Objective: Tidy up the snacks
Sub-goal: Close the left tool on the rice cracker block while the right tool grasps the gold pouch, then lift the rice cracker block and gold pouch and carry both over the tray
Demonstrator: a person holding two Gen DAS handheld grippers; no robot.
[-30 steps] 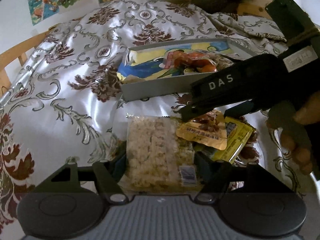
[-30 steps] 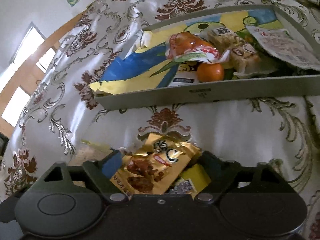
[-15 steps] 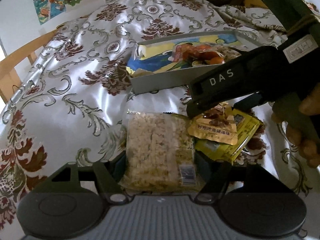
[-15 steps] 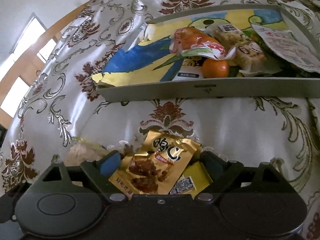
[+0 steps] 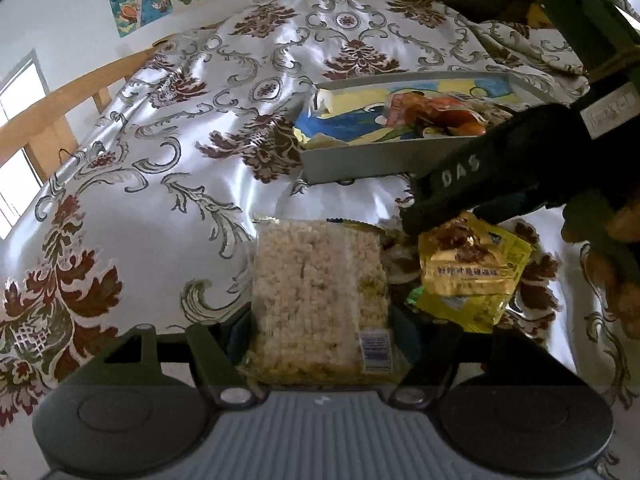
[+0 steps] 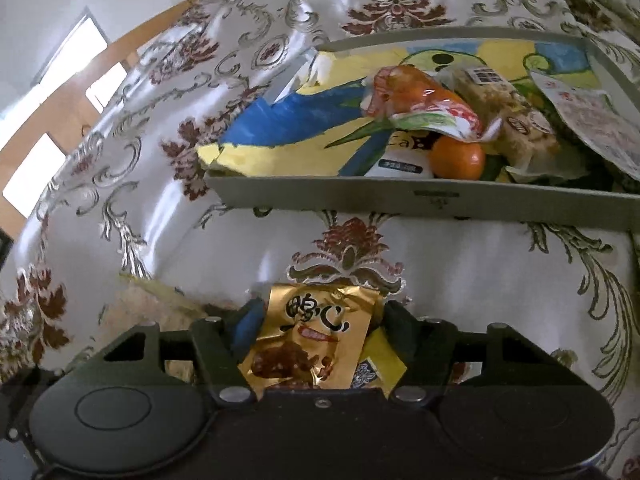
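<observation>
My left gripper (image 5: 320,320) is shut on a clear pack of puffed rice cake (image 5: 320,300), which lies on the patterned bedspread. The pack also shows at the lower left of the right wrist view (image 6: 148,312). Just right of it my right gripper (image 5: 416,220) (image 6: 320,312) is over a gold snack packet (image 5: 464,264) (image 6: 316,336). Its jaws are closing and its pads touch both edges of the packet. A yellow packet (image 5: 460,308) (image 6: 384,356) lies under the gold one. Beyond them stands a grey cardboard box (image 5: 360,160) (image 6: 360,196) that holds snacks.
In the box lie a red-wrapped snack (image 6: 420,96), an orange (image 6: 458,158), a wrapped rice cake (image 6: 504,100) and a white packet (image 6: 592,120) on a colourful liner. A hand (image 5: 616,264) holds the right gripper. A wooden bed frame (image 5: 52,136) runs along the left.
The right jaws have drawn in around the gold packet, which now stands straighter between them. The left gripper's view has tilted a little and keeps its hold on the rice cake pack.
</observation>
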